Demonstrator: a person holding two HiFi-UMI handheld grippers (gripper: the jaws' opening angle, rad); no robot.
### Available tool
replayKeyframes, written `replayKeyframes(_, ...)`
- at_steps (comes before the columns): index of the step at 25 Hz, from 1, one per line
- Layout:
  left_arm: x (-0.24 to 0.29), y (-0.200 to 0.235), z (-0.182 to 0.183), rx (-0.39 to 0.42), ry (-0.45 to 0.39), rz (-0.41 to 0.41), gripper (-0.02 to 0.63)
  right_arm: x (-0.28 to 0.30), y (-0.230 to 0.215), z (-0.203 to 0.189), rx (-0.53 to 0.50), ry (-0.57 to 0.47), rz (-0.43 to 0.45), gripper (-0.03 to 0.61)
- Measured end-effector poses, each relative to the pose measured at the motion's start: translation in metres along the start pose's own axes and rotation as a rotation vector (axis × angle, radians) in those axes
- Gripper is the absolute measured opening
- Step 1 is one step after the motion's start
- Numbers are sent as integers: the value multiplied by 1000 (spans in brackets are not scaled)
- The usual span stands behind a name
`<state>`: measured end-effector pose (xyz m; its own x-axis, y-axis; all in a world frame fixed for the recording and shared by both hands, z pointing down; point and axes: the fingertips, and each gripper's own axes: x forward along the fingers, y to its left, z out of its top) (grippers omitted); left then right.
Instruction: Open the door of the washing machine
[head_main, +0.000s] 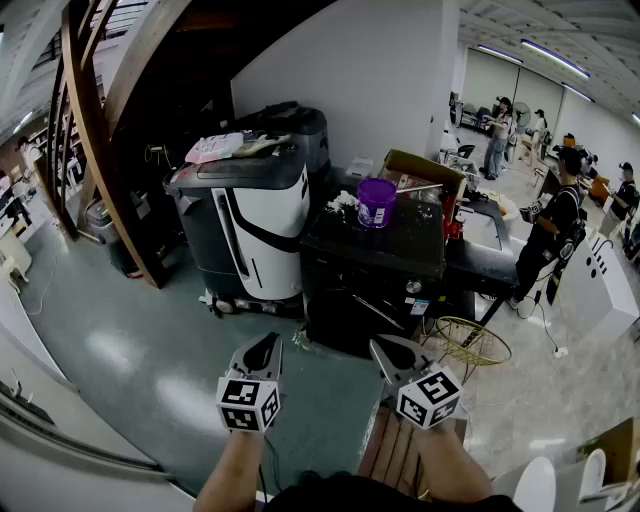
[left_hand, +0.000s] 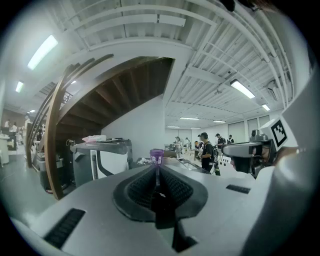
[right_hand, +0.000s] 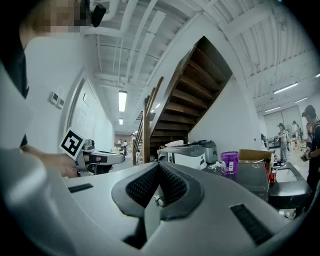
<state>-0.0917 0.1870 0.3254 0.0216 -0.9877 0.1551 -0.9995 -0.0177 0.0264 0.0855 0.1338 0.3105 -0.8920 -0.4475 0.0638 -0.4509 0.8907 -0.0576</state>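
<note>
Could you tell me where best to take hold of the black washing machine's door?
Probably the slim pale bar on the front face of the washing machine, approached head-on: it seems to stand proud of the flat dark panel.

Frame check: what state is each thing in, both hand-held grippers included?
left hand-held gripper: shut, empty
right hand-held gripper: shut, empty
washing machine: door looks closed, not yet touched
purple bucket: upright on the washing machine
cardboard box: flaps open
</note>
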Motion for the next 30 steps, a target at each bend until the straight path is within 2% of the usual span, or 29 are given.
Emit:
replayKeyframes(12,-5,6,-6,4,7,-5,23,7,11,1,-8,5,8,15)
replayKeyframes(18,-9,10,-13,-8,17,-13,29,12,19,-8,-10,43,5,15)
replayKeyframes(26,-7,10,-19,-17,44,-34,140,17,18,-7,-1,26,-1,47)
replayKeyframes(30,-5,8,-18,-20,45,-42,190,18,16,-7,6,27,4,97)
